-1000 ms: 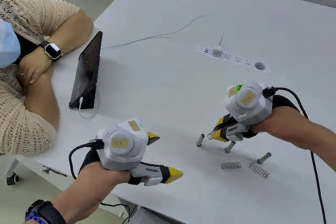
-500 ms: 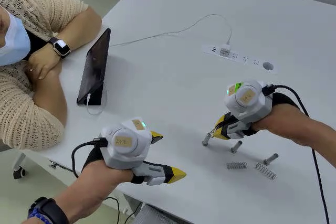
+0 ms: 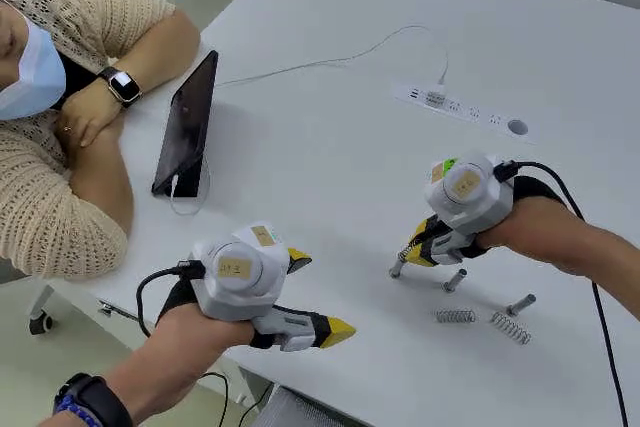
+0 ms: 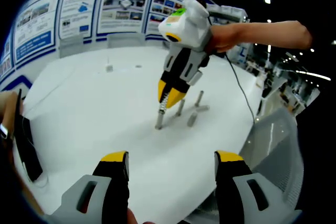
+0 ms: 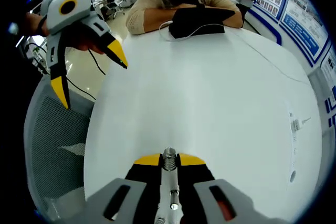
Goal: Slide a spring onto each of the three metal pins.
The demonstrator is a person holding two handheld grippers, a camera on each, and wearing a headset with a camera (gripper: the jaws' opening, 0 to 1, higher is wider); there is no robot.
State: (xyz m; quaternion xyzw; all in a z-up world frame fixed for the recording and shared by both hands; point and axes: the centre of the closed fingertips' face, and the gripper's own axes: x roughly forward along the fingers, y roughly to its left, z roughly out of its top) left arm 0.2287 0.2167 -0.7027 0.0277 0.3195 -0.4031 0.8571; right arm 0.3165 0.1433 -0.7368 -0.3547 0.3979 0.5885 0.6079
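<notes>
**Right tongs.** The right tongs (image 3: 412,250) are pressed together on the held spring (image 3: 404,257). In the right gripper view the coil sits pinched between the two yellow tips and projects forward past them.

**Relation that governs the next move.** The first pin (image 3: 397,268) stands upright on the desk (image 3: 330,147), directly below the tips of the right tongs. In the left gripper view the held spring (image 4: 165,101) hangs down from the right tongs (image 4: 172,94). Its long axis is close to vertical, leaning slightly, and nearly in line with the first pin (image 4: 158,121). The spring's lower end meets the pin's top. I cannot tell whether any coil is over the pin yet. I judge that the spring must travel straight down along the pin's axis, and that a lean could snag it on the pin's rim.

**Left tongs.** The left tongs (image 3: 318,295) are spread and hold nothing. They sit near the desk's front edge, well apart from the pins. The right hand is far nearer the work.

**Outstanding items.** The second pin (image 3: 455,280) and third pin (image 3: 520,304) are bare. One loose spring (image 3: 455,316) and the other loose spring (image 3: 510,327) lie on the desk just beside them. I judge the task to be at its first of three fittings.
</notes>
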